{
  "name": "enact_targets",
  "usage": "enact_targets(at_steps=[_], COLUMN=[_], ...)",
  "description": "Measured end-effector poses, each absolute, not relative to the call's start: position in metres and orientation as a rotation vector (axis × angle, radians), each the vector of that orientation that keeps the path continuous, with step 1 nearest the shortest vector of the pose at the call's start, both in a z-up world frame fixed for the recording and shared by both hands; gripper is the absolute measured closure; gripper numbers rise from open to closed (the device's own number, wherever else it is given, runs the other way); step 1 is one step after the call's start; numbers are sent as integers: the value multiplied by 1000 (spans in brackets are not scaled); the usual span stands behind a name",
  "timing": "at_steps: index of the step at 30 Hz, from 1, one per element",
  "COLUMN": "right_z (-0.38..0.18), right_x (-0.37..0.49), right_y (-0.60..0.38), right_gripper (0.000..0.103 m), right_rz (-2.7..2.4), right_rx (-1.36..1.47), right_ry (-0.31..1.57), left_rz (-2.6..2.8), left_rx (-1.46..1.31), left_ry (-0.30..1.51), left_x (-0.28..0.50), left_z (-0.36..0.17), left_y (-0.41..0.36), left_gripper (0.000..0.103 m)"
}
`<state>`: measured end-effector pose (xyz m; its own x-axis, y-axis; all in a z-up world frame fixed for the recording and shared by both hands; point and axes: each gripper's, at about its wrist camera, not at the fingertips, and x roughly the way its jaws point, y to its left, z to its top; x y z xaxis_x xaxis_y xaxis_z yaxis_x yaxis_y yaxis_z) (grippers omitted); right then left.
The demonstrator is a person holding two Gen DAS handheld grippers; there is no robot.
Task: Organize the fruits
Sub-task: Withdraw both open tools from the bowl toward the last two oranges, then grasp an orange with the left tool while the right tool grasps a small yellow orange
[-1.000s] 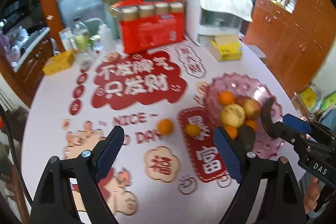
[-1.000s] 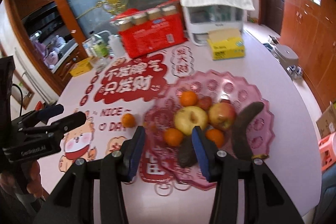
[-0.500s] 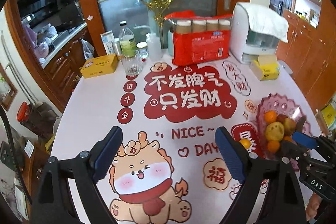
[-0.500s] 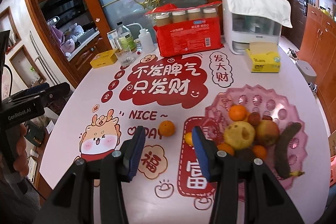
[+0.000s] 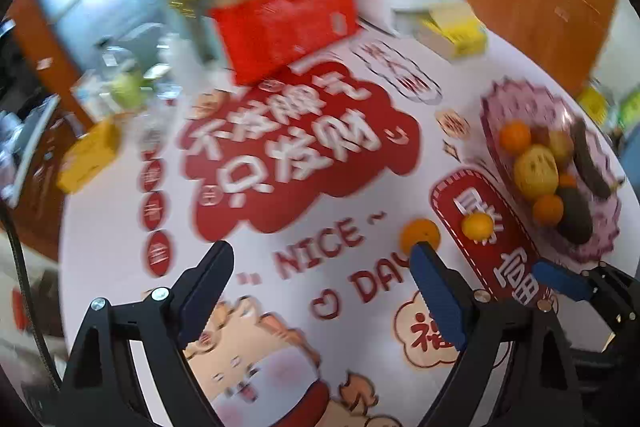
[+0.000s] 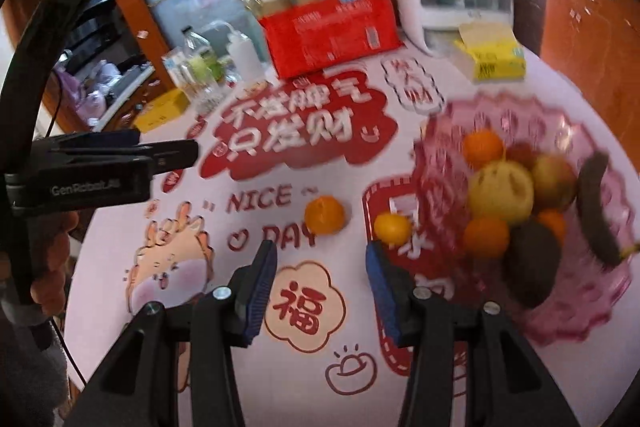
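With both the left gripper and right gripper wide and empty, two loose oranges beside the pink plate near the table's right edge awaited gathering, probably next.

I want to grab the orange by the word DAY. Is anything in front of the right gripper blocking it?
Nothing visible blocks it. The right gripper is open, with only bare tablecloth between it and the orange. A smaller orange sits beside it, towards the pink fruit plate.
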<state>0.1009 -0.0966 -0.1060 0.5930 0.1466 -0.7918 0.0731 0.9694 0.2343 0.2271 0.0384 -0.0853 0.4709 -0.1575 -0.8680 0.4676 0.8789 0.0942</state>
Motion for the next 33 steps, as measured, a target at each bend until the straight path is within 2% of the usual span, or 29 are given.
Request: enact_targets(at_steps=[5,14,17,19,21,23,33], right_z=[-139,-170,-174,-174,-176,-176,-183], right_x=[105,113,116,117,121,124,151], right_y=[-97,-115,-115,-114,-113,-113,-111], right_gripper=[56,56,56,56,56,56,56], right_rz=[-58,-222,-248,-256,-261,-264,-284], right_rx=[309,357,341,328,318,309,286], right_ry=[962,953,934,926,924,918,926], left_rz=[-503,-623,-675,-704,-741,-769,-723], left_rx=[349,211,129,98,76,75,71], left_ry=[1068,1170,1181,1186,1189,1179,1165], left_x=[239,255,257,257,255,251,254], left_z=[-130,-182,-187,-188,-189,-188,-185], left_y=[15,-4,-5,-9,-12,-14,21], left_gripper=[14,27,36,44,58,65,66])
